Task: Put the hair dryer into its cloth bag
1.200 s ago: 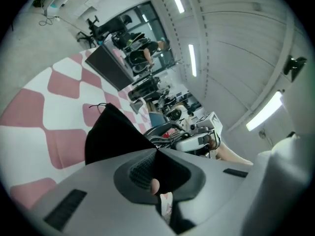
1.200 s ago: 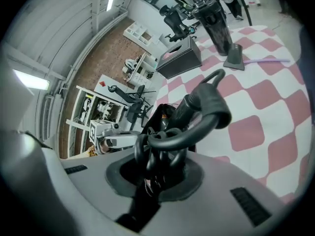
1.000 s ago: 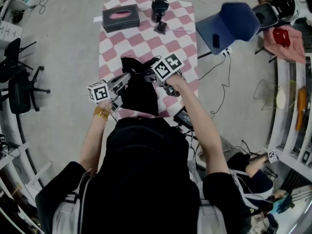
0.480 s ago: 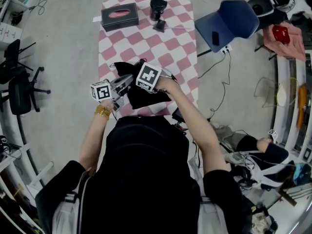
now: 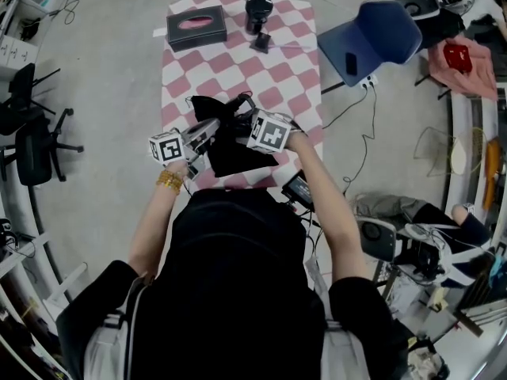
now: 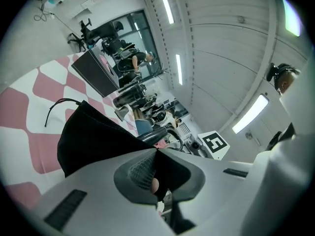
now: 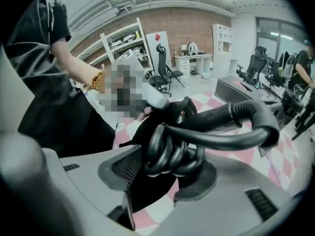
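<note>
Left gripper fingers pinch the black bag edge; right gripper fingers, just opening, stand apart around the coiled cord.

The counter wears a cloth in a checker pattern of pink and white squares. The cloth bag is plain black, and the hair dryer cord is a glossy black too. The left gripper and the right gripper are light grey with dark grey inner faces, and each carries a white cube with black square markers. The box is dark grey with a pink oval on top. The chair is dark blue, the floor pale grey, the person's top black, the bracelet golden.
</note>
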A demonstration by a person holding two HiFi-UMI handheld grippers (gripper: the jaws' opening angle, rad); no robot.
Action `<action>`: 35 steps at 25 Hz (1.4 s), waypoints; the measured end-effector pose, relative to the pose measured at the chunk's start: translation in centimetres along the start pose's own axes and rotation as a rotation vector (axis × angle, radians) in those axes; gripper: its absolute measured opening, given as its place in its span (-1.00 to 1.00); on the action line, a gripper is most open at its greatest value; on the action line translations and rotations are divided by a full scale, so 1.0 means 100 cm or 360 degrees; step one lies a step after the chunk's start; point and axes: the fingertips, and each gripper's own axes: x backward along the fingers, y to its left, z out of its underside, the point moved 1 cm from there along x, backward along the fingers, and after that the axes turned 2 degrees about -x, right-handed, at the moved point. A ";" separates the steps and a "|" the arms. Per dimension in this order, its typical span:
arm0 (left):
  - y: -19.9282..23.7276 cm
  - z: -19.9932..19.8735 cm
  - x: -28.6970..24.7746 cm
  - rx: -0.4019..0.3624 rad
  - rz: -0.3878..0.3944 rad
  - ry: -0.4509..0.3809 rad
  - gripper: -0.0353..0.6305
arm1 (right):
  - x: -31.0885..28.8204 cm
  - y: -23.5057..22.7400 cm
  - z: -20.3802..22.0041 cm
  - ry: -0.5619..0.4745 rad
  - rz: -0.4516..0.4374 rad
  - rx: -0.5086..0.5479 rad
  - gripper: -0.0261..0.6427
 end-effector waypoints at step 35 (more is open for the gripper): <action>0.014 -0.007 0.009 0.0107 -0.0063 -0.0124 -0.84 | 0.046 0.002 -0.016 -0.0167 0.0568 0.0620 -0.88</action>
